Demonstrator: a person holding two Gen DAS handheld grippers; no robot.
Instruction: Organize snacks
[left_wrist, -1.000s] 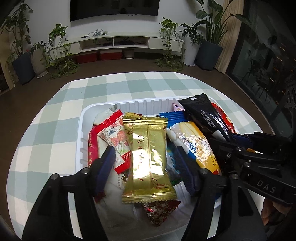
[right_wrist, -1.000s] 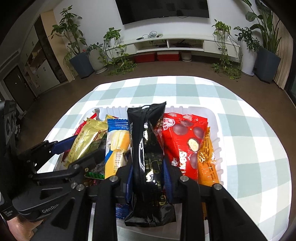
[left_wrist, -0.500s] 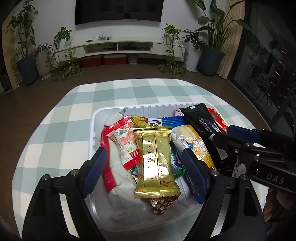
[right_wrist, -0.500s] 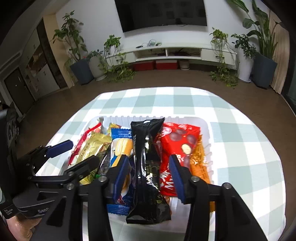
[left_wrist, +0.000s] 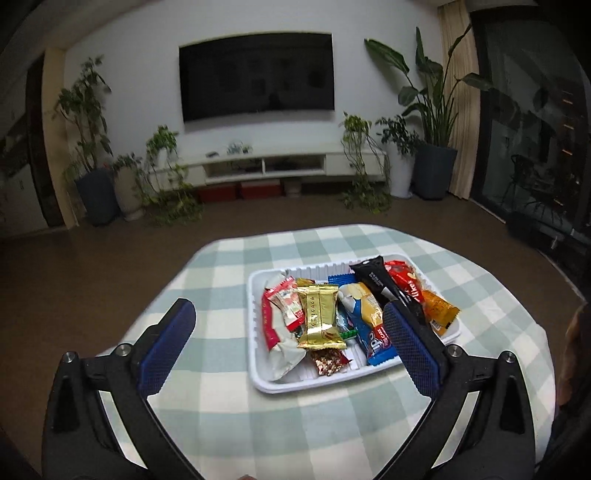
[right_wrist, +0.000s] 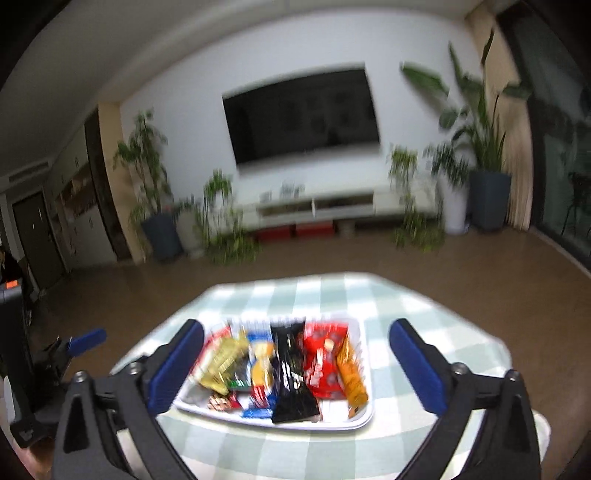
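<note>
Both grippers, left (left_wrist: 288, 334) and right (right_wrist: 295, 356), hang wide open and empty above the table's (left_wrist: 229, 413) near edge; snacks (left_wrist: 319, 314) fill the tray (left_wrist: 255, 369).

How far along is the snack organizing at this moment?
Done: the gold packet, black packet and other snacks lie inside the white tray. In hand: nothing; the left tongs and right tongs are open and empty. Left: no loose snacks show on the tablecloth.
</note>
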